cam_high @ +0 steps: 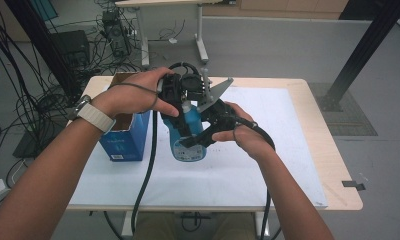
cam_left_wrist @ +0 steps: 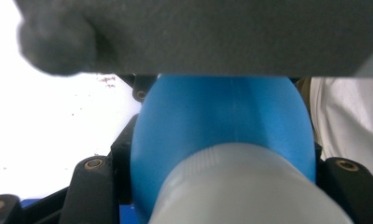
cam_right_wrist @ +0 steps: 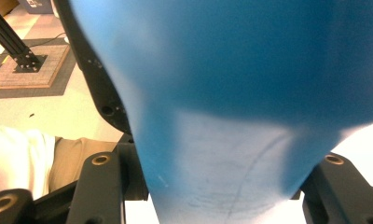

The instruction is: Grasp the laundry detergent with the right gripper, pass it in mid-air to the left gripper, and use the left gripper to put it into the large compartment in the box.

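Note:
A blue bottle [cam_high: 189, 131] with a pale cap [cam_high: 186, 106] is held above the middle of the table between both grippers. My left gripper [cam_high: 180, 100] comes in from the left and is shut on the bottle's top end; in the left gripper view the cap [cam_left_wrist: 250, 186] and blue shoulder [cam_left_wrist: 222, 116] sit between its black fingers [cam_left_wrist: 93, 186]. My right gripper [cam_high: 200, 137] is shut on the lower body. The blue body [cam_right_wrist: 231, 70] lies between that gripper's fingers [cam_right_wrist: 100, 186].
An open blue box [cam_high: 123, 140] stands at the table's left, just under my left wrist. A white sheet [cam_high: 268, 165] covers most of the wooden table [cam_high: 338, 175]. Cables [cam_high: 145, 170] trail off the near edge. Another table and loose wiring stand behind.

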Motion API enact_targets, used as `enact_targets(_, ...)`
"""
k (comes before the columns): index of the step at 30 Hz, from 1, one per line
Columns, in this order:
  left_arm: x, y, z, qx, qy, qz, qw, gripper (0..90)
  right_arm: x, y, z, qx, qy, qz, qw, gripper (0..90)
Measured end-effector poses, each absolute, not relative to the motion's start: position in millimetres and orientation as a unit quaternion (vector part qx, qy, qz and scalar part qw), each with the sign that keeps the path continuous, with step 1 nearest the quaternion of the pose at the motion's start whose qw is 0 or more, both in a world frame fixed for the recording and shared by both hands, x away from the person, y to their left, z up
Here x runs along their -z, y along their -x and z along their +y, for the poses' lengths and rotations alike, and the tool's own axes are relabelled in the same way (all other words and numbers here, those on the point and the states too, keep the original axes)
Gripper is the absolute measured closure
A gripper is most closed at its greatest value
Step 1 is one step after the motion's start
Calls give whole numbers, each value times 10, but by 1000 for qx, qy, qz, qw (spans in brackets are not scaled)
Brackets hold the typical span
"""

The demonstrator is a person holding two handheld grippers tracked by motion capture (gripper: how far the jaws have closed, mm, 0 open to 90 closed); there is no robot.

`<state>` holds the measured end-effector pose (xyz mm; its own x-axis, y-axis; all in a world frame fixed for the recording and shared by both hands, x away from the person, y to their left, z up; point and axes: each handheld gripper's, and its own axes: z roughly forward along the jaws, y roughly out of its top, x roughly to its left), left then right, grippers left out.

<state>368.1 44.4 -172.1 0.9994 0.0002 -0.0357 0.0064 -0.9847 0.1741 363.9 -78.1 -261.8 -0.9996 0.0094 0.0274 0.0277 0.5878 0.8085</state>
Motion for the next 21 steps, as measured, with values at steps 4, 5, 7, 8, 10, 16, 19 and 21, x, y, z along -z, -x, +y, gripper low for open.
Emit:
enact_targets(4, 1721, -3676, 446, 19, -996, 4, 89, 396, 2612, -3632, -780, 453, 11, -891, 8, 440)
enact_targets(5, 1719, -3673, 445, 17, -996, 3, 88, 396, 2612, -3631, -779, 453, 10, -891, 9, 439)
enact_targets(7, 1716, -3672, 446, 18, -996, 4, 87, 397, 2614, -3630, -778, 455, 10, -891, 9, 440)
enact_targets(8, 1716, -3671, 448, 18, -996, 5, 87, 396, 2614, -3630, -777, 455, 10, -890, 10, 439)
enact_targets(10, 1712, -3668, 452, 18, -996, 6, 87, 396, 2612, -3632, -773, 455, 8, -890, 8, 439)
enact_targets(16, 1713, -3662, 465, 17, -996, 9, 89, 396, 2606, -3627, -766, 454, 9, -891, 8, 440)
enact_targets(19, 1714, -3658, 469, 16, -996, 10, 89, 395, 2606, -3626, -760, 453, 9, -891, 9, 439)
enact_targets(21, 1715, -3658, 474, 16, -996, 11, 91, 395, 2606, -3626, -757, 453, 8, -891, 9, 439)
